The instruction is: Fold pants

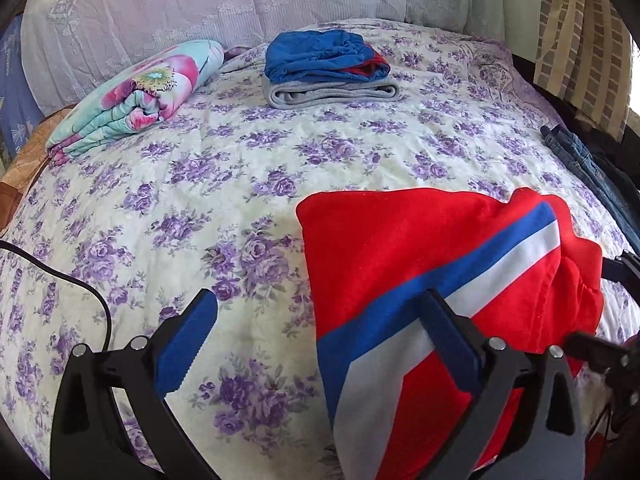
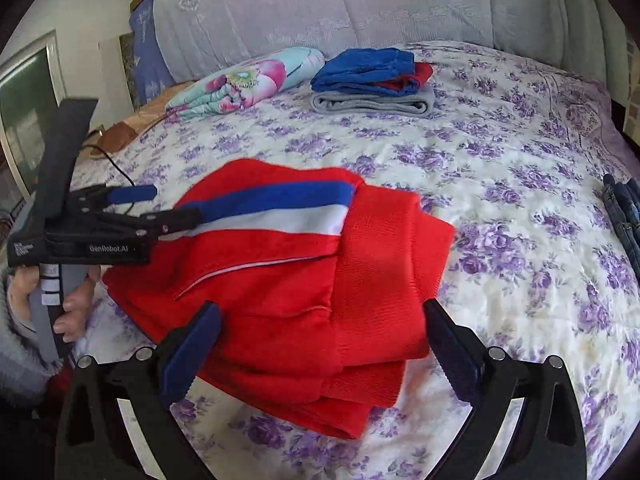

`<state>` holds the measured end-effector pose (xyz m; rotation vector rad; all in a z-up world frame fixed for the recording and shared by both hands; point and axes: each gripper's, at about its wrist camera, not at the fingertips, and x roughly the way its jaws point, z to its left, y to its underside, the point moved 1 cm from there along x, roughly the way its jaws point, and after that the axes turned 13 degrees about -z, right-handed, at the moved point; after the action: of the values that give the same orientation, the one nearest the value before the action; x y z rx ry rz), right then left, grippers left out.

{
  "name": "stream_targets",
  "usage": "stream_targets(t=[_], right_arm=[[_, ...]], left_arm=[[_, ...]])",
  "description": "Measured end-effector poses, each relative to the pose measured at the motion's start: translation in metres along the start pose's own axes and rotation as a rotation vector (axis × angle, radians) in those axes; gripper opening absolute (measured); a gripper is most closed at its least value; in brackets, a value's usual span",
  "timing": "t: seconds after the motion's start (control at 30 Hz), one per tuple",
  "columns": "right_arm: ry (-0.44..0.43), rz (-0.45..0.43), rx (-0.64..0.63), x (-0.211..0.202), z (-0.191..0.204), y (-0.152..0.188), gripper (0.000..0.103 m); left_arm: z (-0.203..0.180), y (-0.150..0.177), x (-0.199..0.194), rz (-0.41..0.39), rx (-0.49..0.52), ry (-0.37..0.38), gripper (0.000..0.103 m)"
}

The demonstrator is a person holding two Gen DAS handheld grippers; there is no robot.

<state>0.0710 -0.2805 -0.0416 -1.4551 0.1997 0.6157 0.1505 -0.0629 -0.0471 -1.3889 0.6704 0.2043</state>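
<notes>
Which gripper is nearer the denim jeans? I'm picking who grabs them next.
Right. The right gripper hovers over the red pants, on the jeans' side; the left gripper is farther away.

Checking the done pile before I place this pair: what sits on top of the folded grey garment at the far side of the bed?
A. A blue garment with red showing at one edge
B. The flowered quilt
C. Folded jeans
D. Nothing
A: in both wrist views a blue garment, red at its right edge, lies on the folded grey garment; the flowered quilt lies apart to the left, the jeans at the bed's right edge.
</notes>
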Motion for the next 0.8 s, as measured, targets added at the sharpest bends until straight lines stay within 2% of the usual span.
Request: stream_targets(t=[0.07, 0.2, 0.3, 0.4, 0.47, 0.5, 0.53, 0.57, 0.6, 0.63, 0.67, 0.7, 0.77, 0.8], right_arm=[[-0.023, -0.036, 0.102, -0.012, -0.018, -0.009, 0.100], [-0.065, 0.022, 0.343, -0.006, -0.059, -0.007, 0.100], [-0.104, 0.062, 0.426, 0.007, -0.064, 0.005, 0.100], [-0.144, 0.081, 0.446, 0.020, -0.056, 0.013, 0.095], [-0.135, 0.098, 0.430, 0.030, -0.051, 0.018, 0.089], [-0.128, 0.093, 0.422, 0.033, -0.050, 0.019, 0.088], [-0.130, 0.090, 0.414, 0.034, -0.048, 0.019, 0.080], [-0.146, 0.093, 0.412, 0.035, -0.046, 0.018, 0.067], [-0.156, 0.099, 0.416, 0.036, -0.047, 0.018, 0.064], [-0.157, 0.096, 0.409, 0.037, -0.047, 0.018, 0.056], [-0.155, 0.094, 0.391, 0.037, -0.045, 0.018, 0.051], [-0.148, 0.089, 0.370, 0.036, -0.044, 0.017, 0.050], [-0.133, 0.081, 0.328, 0.031, -0.039, 0.011, 0.042], [-0.131, 0.074, 0.313, 0.029, -0.039, 0.006, 0.040]], left_arm=[[0.008, -0.001, -0.009, -0.007, -0.018, 0.006, 0.099], [0.021, 0.007, -0.021, 0.036, -0.082, 0.087, 0.099], [0.017, 0.018, -0.024, 0.075, -0.090, 0.154, 0.099], [0.000, 0.027, -0.017, 0.093, -0.043, 0.204, 0.099], [-0.006, 0.030, -0.007, 0.099, -0.061, 0.253, 0.099], [-0.005, 0.030, -0.001, 0.111, -0.106, 0.282, 0.099], [-0.002, 0.030, 0.006, 0.132, -0.162, 0.310, 0.099], [-0.001, 0.029, 0.010, 0.141, -0.200, 0.325, 0.099], [-0.002, 0.029, 0.012, 0.135, -0.215, 0.329, 0.099], [-0.005, 0.027, 0.012, 0.125, -0.205, 0.328, 0.095], [-0.009, 0.024, 0.009, 0.112, -0.193, 0.345, 0.076], [-0.014, 0.020, 0.005, 0.101, -0.176, 0.355, 0.070], [-0.023, 0.009, -0.006, 0.051, -0.108, 0.303, 0.050], [-0.025, 0.003, -0.009, 0.034, -0.083, 0.288, 0.045]])
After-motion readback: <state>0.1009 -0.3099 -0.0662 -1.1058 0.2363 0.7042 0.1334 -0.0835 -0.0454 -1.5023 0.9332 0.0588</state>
